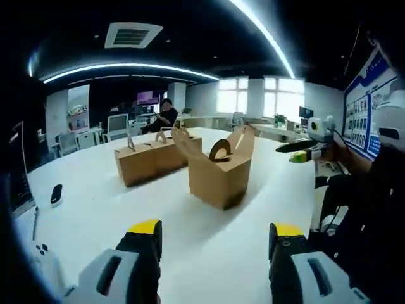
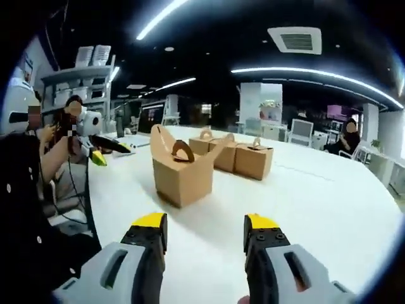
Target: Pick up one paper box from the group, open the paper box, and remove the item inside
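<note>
Nearest in the left gripper view, the left gripper (image 1: pixel 215 237) has its yellow-tipped black jaws spread wide apart with nothing between them, just bare white tabletop (image 1: pixel 253 209). Same deal in the right gripper view: the right gripper (image 2: pixel 205 231) is gaped open and empty over the table. The lower parts of both tools are cut off by the frame.

Plenty of open table between the jaws and the brown cardboard gable box with its top flaps standing open (image 1: pixel 220 170), which sits alone, well apart from either gripper. You can't see inside it from here, so whatever's in there is hidden. Just behind it is the row of closed brown cardboard boxes with handles (image 1: pixel 155 157), lined up touching each other.

Off to the left side there's a small black and white device (image 1: pixel 56 194) lying flat near the table edge, hard to make out what it is. On the other side another person's hand-held gripper with a green and yellow tip (image 1: pixel 302 147) pokes in over the table edge, clear of the boxes. Far back, a seated person (image 1: pixel 166 117) at desks, and bright windows (image 1: pixel 259 94).
</note>
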Motion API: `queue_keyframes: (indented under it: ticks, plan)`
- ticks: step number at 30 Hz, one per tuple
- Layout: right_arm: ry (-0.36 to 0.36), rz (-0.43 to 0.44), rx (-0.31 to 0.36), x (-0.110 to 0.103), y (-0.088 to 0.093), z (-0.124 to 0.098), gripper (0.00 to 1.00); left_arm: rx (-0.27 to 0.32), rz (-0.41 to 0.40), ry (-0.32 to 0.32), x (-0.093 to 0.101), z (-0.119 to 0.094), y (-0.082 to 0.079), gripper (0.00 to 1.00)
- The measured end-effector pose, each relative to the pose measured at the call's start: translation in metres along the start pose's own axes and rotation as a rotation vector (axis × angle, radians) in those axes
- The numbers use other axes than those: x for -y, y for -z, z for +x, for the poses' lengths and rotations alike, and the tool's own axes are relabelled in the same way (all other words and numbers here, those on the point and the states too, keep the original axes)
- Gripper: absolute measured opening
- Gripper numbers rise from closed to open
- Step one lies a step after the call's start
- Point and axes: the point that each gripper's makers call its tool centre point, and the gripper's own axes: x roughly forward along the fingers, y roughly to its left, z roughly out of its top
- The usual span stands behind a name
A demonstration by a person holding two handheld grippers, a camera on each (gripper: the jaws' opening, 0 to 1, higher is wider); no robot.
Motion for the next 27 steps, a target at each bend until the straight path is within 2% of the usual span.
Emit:
queue_keyframes:
  ticks: [6,11,15,19,21,23,27]
  plan:
    - [0.001,-0.012,-0.043,-0.001,0.012,-0.010,0.48,-0.037,-0.030,-0.012,0.005,-0.005,0.018,0.69]
    - [-0.007,-0.024,-0.052,-0.002,0.009,-0.008,0.47,-0.033,-0.045,-0.009,0.005,-0.004,0.017,0.69]
    - [0.002,-0.032,-0.037,0.001,0.000,-0.006,0.44,-0.022,-0.042,-0.005,0.006,-0.005,0.012,0.69]
    - [-0.046,-0.074,-0.032,-0.011,-0.017,0.001,0.43,0.002,-0.024,0.018,0.006,0.003,0.003,0.69]
    - [-0.085,-0.108,-0.026,-0.021,-0.030,0.005,0.42,0.018,0.028,0.062,0.006,0.013,-0.002,0.73]
    - [-0.118,-0.141,-0.019,-0.030,-0.043,0.008,0.42,0.027,0.041,0.100,0.004,0.021,-0.007,0.77]
    - [-0.169,-0.199,-0.016,-0.042,-0.064,0.014,0.42,0.036,0.078,0.134,-0.004,0.036,-0.021,0.77]
